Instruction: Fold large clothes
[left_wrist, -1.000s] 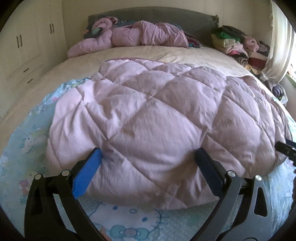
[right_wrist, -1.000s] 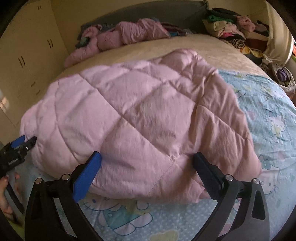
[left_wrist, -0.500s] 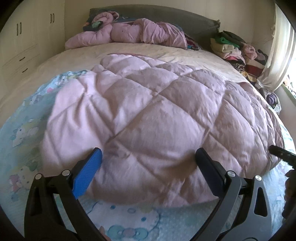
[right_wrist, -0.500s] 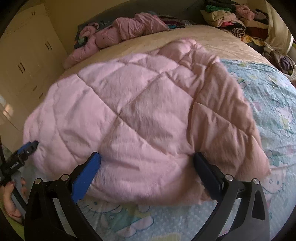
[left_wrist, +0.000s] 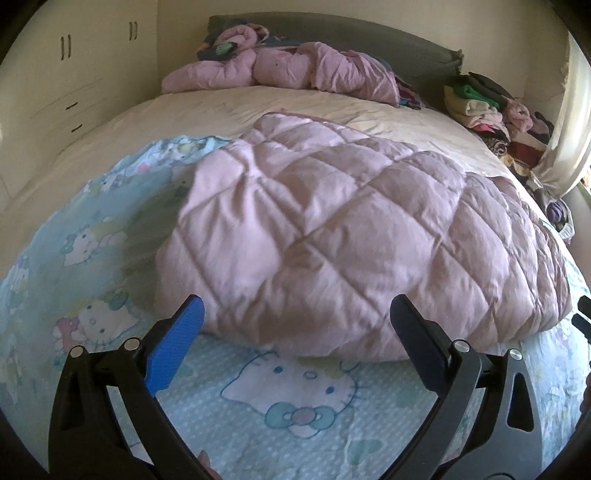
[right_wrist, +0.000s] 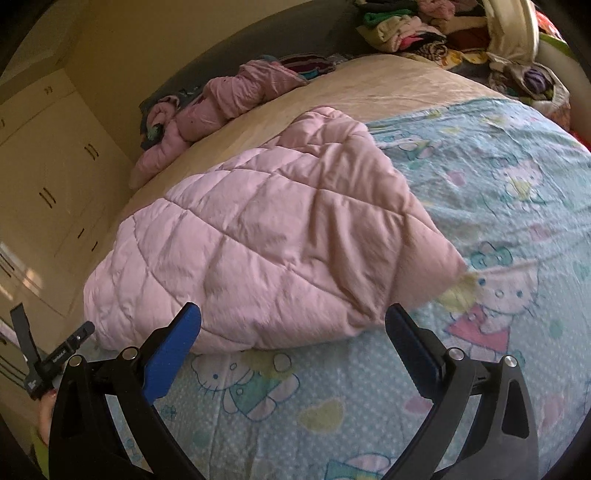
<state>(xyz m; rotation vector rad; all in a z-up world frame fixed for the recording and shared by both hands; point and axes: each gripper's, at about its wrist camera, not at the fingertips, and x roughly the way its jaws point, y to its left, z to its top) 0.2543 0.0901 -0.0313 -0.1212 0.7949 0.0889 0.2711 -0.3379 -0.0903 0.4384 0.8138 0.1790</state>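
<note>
A pink quilted comforter (left_wrist: 343, 236) lies folded in a thick pad on a light-blue cartoon-cat sheet (left_wrist: 295, 402) on the bed. It also shows in the right wrist view (right_wrist: 266, 251). My left gripper (left_wrist: 295, 314) is open and empty, just in front of the comforter's near edge. My right gripper (right_wrist: 293, 321) is open and empty, also just short of the near edge, above the sheet (right_wrist: 480, 369). The other gripper's tip (right_wrist: 59, 354) shows at the lower left of the right wrist view.
A crumpled pink garment (left_wrist: 288, 66) lies at the headboard on the cream bedspread (left_wrist: 221, 107). A heap of mixed clothes (left_wrist: 487, 110) sits at the far right. Cream wardrobe doors (right_wrist: 48, 192) stand to the left.
Both grippers have pulled back from the comforter, so more cat sheet shows in front. The comforter looks smaller and lies still. Both stay open.
</note>
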